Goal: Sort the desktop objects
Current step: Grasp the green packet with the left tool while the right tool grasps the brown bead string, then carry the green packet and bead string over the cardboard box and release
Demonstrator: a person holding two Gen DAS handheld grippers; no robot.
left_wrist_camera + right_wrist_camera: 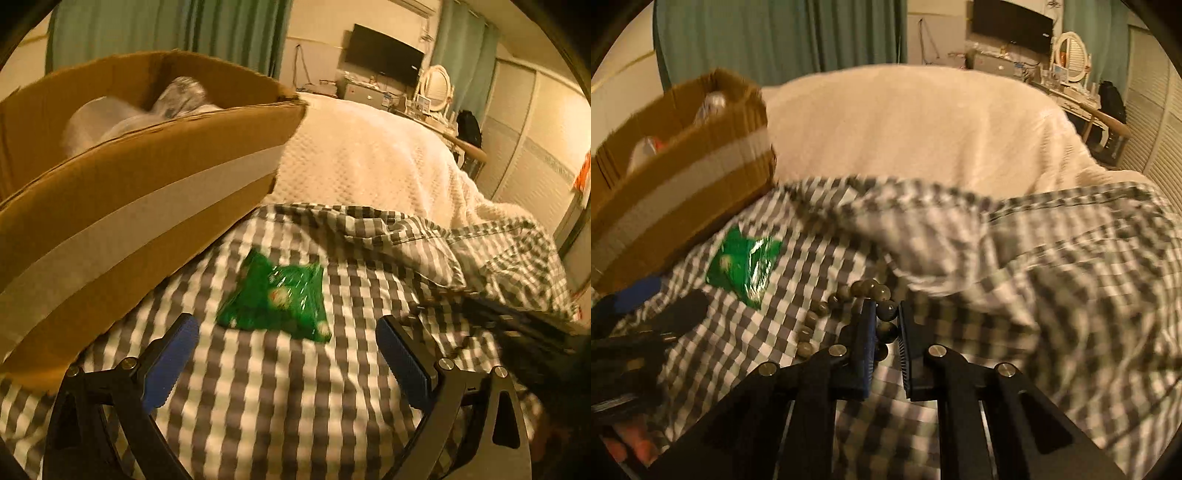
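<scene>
Beads [849, 306], dull olive-grey and round, lie strung in a loop on the checked cloth [1052, 277]; the loop's near end is hidden behind the right gripper [887, 325], whose fingers are clamped on one or two beads at its right side. Blur makes the count unreadable. The loop's long axis runs from the gripper up and left toward the green packet [275, 301], which lies flat just beside the box [147, 206]. The box's contents are a pale blur, and its left end is cut off in the left wrist view. The left gripper [288, 354] hangs above the cloth near the packet, fingers wide apart, nothing between them
</scene>
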